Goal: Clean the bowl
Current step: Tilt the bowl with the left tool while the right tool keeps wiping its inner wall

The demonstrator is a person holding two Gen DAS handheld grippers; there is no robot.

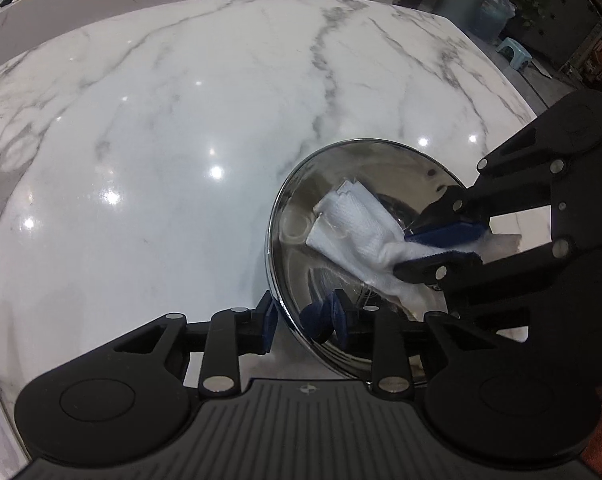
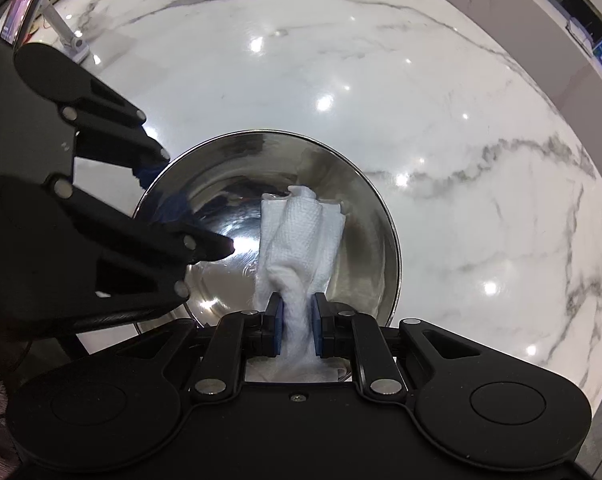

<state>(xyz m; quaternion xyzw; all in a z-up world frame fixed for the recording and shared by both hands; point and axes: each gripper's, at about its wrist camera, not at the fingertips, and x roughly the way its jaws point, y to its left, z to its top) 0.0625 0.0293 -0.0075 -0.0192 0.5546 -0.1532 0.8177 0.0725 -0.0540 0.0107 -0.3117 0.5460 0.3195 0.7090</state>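
Observation:
A shiny steel bowl (image 1: 301, 280) stands on the white marble table (image 1: 161, 160). My left gripper (image 1: 297, 320) straddles the bowl's near rim, one blue pad outside and one inside. The pads stand apart from the thin rim, so the jaws are open. My right gripper (image 1: 441, 246) reaches in from the right, shut on a crumpled white paper towel (image 1: 357, 224) that lies against the bowl's inner wall. In the right wrist view the towel (image 2: 297, 232) runs up from between the pinched pads of the right gripper (image 2: 297, 320) into the bowl (image 2: 365, 240). The left gripper (image 2: 185, 204) is over the bowl's left rim.
The glossy marble table (image 2: 421, 120) stretches wide around the bowl. A white stand (image 2: 73, 40) and plastic-wrapped items sit at its far corner. Beyond the table's right edge are bins, plants and a small stool (image 1: 515, 50).

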